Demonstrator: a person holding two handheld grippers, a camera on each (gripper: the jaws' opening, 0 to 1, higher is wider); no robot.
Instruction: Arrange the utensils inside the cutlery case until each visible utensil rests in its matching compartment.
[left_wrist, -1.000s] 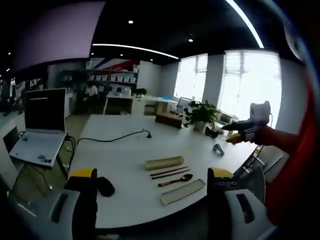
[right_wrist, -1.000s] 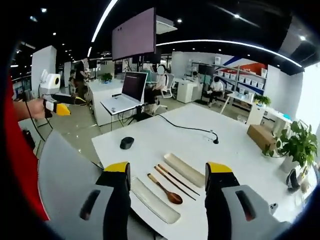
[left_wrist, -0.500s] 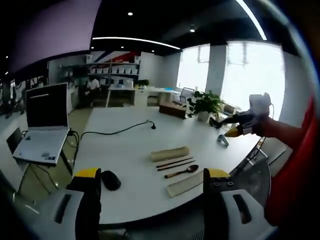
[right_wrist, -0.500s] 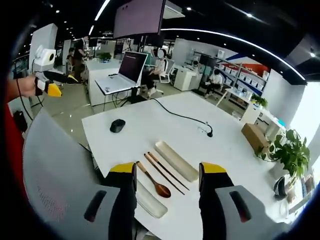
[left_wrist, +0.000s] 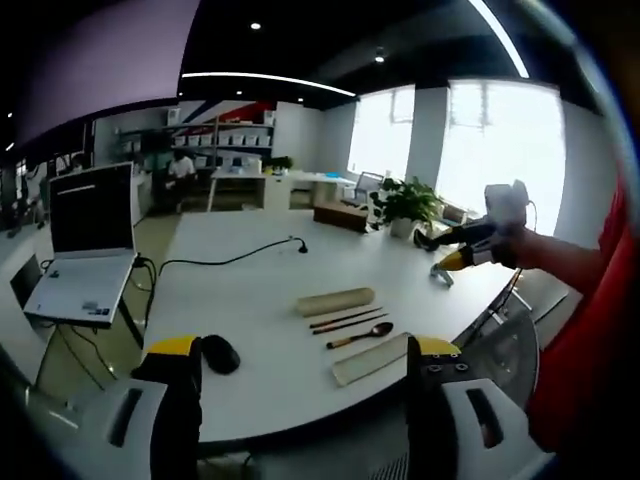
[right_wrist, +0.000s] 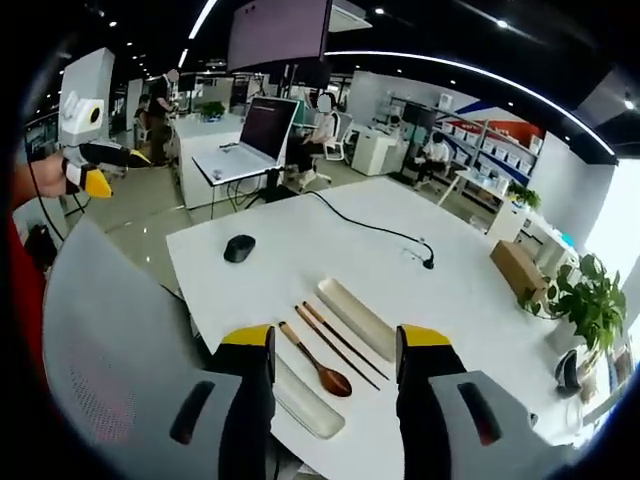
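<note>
Both tools gape empty; right gripper view alone shows spoon (right_wrist: 316, 367) clearly.

Glossy brown wooden spoon (right_wrist: 318, 367) and chopsticks (right_wrist: 338, 344) lie on smooth matt white table (right_wrist: 330, 260).

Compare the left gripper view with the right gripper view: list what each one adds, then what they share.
Left gripper view adds: the right gripper, held in a hand at the white table's side. Right gripper view adds: the left gripper, held away from the table. Shared: brown wooden spoon, dark chopstick pair, two long beige case trays, black computer mouse, open white laptop. In each view, its own jaws stand wide apart.
</note>
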